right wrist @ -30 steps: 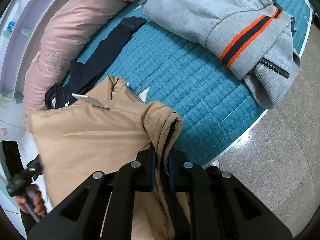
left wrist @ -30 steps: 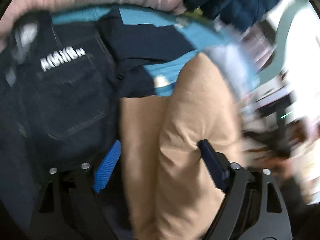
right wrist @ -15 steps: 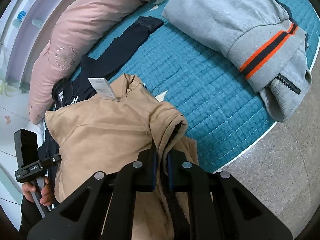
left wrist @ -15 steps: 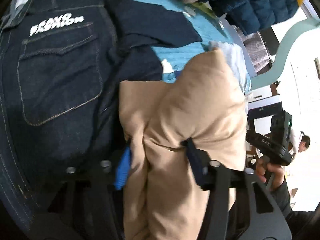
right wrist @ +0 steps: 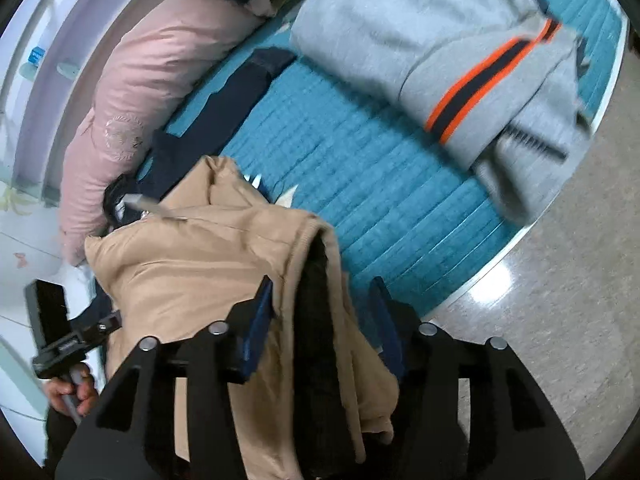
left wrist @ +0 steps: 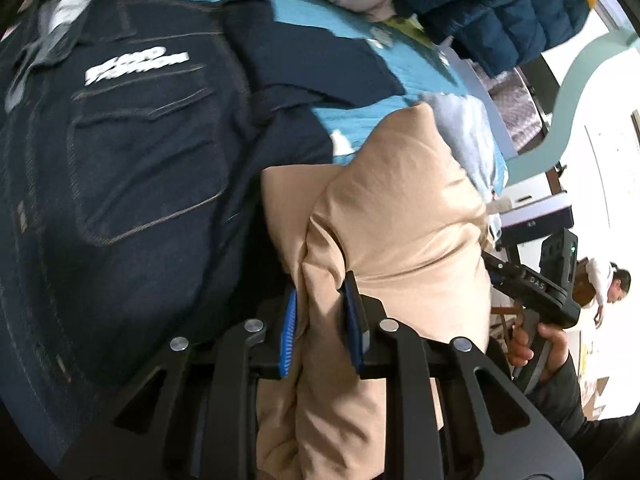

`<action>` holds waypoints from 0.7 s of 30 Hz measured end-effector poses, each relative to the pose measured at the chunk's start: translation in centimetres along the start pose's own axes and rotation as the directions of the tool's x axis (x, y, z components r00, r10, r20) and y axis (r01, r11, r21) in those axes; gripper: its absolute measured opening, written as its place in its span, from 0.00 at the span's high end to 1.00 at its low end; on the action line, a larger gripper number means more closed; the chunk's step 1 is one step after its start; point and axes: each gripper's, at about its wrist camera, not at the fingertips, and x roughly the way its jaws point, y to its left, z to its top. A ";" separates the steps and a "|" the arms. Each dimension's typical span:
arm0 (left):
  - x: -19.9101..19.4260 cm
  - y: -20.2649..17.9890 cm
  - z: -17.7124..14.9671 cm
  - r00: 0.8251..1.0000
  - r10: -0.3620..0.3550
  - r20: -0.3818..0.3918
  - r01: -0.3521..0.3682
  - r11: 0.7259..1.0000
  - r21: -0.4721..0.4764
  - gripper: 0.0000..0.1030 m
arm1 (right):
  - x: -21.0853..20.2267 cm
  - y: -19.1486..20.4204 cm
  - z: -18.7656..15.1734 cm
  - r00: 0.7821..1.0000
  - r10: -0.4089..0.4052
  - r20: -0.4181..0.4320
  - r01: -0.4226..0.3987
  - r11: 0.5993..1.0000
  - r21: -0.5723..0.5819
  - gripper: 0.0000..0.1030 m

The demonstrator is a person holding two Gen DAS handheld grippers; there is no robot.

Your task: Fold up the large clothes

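A tan jacket [left wrist: 400,216] with a dark lining lies bunched at the near edge of a teal quilted bed [right wrist: 360,168]. My left gripper [left wrist: 320,300] is shut on a fold of it. My right gripper [right wrist: 322,292] is open, its jaws wide apart on either side of the jacket's ribbed hem [right wrist: 316,240]. The tan jacket also fills the lower left of the right wrist view [right wrist: 200,264], with a paper tag on it. The right gripper shows in the left wrist view [left wrist: 536,292] beyond the jacket.
A dark denim jacket [left wrist: 128,152] lies left of the tan one. A grey sweatshirt with an orange stripe [right wrist: 460,52] lies on the bed's far side. A pink pillow [right wrist: 136,92] lies along the wall. A navy puffer [left wrist: 500,8] lies at the back. Grey floor [right wrist: 568,280] lies right.
My left gripper has closed from wide open onto a fold of the tan jacket. My right gripper has opened and let go of the hem it held.
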 end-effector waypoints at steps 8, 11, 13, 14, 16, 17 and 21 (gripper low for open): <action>-1.5 1.7 -1.3 1.000 0.025 -0.006 -0.025 0.999 -0.033 0.85 | 2.9 0.3 0.9 0.987 0.093 -0.133 -0.098 0.995 -0.032 0.41; -1.1 1.6 -0.9 0.999 0.033 -0.018 -0.033 0.999 -0.032 0.85 | 4.7 -0.4 1.8 0.966 0.169 -0.196 -0.170 0.985 0.012 0.34; -0.7 1.4 -0.6 0.999 0.034 -0.031 -0.035 0.999 -0.036 0.84 | 5.4 -0.7 2.2 0.955 0.195 -0.222 -0.194 0.981 0.026 0.30; -0.6 1.4 -0.4 0.999 0.035 -0.031 -0.036 0.998 -0.043 0.80 | 5.6 -0.6 2.3 0.952 0.198 -0.232 -0.200 0.980 0.014 0.29; -0.5 1.4 -0.3 0.999 0.029 -0.027 -0.030 0.997 -0.064 0.72 | 5.5 -0.2 2.4 0.954 0.181 -0.241 -0.190 0.982 -0.014 0.34; -0.3 1.4 -0.3 0.999 0.022 -0.030 -0.024 0.997 -0.072 0.67 | 5.3 0.1 2.3 0.955 0.171 -0.244 -0.186 0.982 -0.038 0.37; 0.4 1.4 -0.2 0.999 0.032 -0.044 -0.036 0.995 -0.096 0.41 | 4.8 -0.1 1.7 0.944 0.209 -0.254 -0.224 0.974 -0.032 0.60</action>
